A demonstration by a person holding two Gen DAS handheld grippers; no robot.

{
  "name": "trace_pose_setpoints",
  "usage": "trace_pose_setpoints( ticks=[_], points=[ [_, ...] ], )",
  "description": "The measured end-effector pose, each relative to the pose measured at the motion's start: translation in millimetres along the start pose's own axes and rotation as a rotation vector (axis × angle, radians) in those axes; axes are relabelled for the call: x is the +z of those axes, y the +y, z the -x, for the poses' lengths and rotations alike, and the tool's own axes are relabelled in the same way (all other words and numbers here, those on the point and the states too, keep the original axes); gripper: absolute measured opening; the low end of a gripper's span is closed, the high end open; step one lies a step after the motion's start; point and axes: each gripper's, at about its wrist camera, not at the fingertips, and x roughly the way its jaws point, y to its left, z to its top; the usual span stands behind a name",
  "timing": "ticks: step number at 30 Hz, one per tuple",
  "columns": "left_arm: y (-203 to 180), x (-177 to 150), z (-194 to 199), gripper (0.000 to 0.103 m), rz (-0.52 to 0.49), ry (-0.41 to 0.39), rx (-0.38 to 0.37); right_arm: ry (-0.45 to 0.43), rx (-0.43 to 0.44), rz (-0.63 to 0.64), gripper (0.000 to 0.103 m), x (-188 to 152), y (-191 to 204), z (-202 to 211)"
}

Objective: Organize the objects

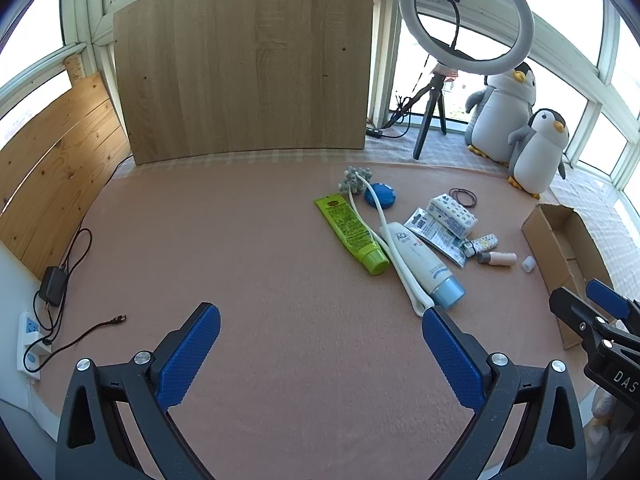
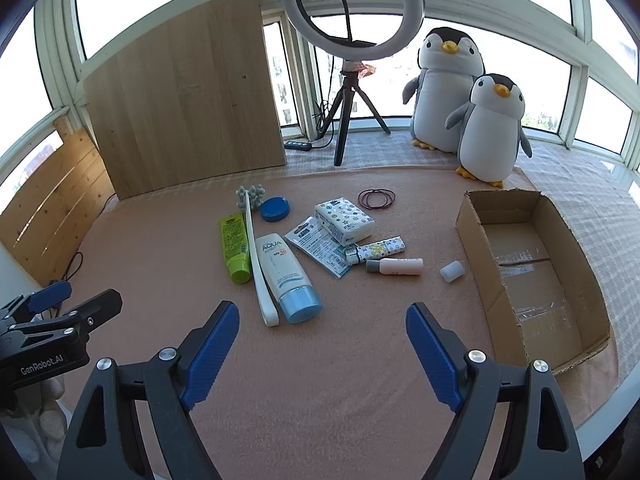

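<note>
Left tongs (image 1: 320, 332) held low over the pink worktop (image 1: 260, 264), blue fingers spread, nothing between them; right tongs (image 2: 322, 330) likewise low, spread and unladen, pointing toward the scattered items. Items lie mid-worktop, left of the cardboard box (image 2: 472, 236): green tube (image 2: 234, 246), white long-handled brush (image 2: 256, 264) beside it, sunscreen tube (image 2: 286, 276), blue lid (image 2: 274, 209), tissue pack (image 2: 344, 220), flat sachet (image 2: 320, 244), patterned lighter (image 2: 378, 250), pink bottle (image 2: 396, 266), white cap (image 2: 452, 270) just beside the box, hair bands (image 2: 376, 199). Right view shows the box interior, holding none of the items; left view shows only its near wall, plus a power strip (image 1: 30, 340) and charger (image 1: 54, 286) at the worktop's left edge.
</note>
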Motion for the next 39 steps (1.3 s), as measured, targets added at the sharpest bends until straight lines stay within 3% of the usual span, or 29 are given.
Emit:
trace_pose_setpoints(
  ticks=[39],
  points=[
    [-0.5,0.9,-24.3,0.103,-0.003,0.018,0.013,0.04,0.037,-0.036,0.083,-0.9,-10.2,-14.9]
  ],
)
